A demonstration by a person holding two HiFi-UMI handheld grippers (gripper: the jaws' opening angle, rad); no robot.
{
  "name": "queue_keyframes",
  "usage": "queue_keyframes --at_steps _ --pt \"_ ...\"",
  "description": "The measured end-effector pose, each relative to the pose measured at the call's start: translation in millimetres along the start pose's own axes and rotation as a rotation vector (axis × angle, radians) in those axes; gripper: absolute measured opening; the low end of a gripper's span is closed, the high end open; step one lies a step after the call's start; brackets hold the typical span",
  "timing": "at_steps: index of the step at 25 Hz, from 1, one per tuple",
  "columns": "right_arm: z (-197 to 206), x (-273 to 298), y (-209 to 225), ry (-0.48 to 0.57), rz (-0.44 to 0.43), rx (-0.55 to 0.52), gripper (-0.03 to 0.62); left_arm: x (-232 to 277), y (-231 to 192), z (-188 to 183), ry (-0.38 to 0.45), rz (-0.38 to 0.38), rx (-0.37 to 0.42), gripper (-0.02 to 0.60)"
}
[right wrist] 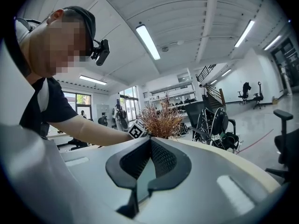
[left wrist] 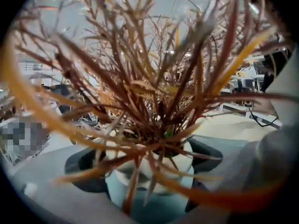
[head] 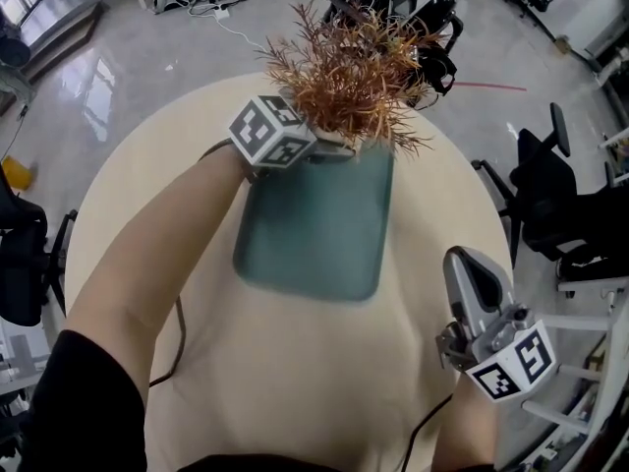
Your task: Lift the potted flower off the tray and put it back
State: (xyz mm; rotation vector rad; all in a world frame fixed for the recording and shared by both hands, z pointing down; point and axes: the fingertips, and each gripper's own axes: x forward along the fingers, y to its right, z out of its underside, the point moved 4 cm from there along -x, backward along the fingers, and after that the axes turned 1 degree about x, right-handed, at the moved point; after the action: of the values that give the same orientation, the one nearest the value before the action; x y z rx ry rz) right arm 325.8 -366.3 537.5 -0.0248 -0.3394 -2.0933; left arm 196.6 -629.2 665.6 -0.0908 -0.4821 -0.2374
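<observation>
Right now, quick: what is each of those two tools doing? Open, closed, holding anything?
Left tool: open, jaws on either side of the potted flower, apparently not gripping it.
Right tool: closed, holding nothing.

The flat teal rectangular tray (head: 314,234) lies mid-table on the round beige table (head: 118,224). The white-potted, rust-leaved flower (head: 349,77) stands on the tray's far edge, between the spread jaws of the left gripper (head: 329,147). The right gripper (head: 470,264) is near right, well apart.

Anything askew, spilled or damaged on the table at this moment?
Nothing stands out. The pot stands upright on the tray, at its far end, between the left tool's open jaws; no spill shows.
</observation>
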Motion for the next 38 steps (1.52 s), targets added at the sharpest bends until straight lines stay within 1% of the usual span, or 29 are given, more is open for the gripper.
queue_keyframes --at_steps 4,9,15,20,27,38 --pt "0 -6 1 0.007 0.002 0.002 0.015 10 -1 0 -0.014 -0.015 0.01 0.506" --pt "3 -12 2 0.011 0.009 0.012 0.014 12 -1 1 0.006 -0.044 0.017 0.509" --pt "-2 -18 3 0.013 0.017 0.014 0.014 10 7 -2 0.023 -0.03 0.051 0.506" --pt "-6 -26 -2 0.015 0.021 0.005 0.015 -1 10 -1 0.051 -0.051 0.05 0.506" --pt "-21 -33 -12 0.023 0.026 -0.006 0.015 -26 19 -24 0.114 -0.055 0.036 0.506" --pt "-65 -59 -52 0.051 0.044 -0.038 0.015 -99 53 -71 0.136 -0.057 0.059 0.506"
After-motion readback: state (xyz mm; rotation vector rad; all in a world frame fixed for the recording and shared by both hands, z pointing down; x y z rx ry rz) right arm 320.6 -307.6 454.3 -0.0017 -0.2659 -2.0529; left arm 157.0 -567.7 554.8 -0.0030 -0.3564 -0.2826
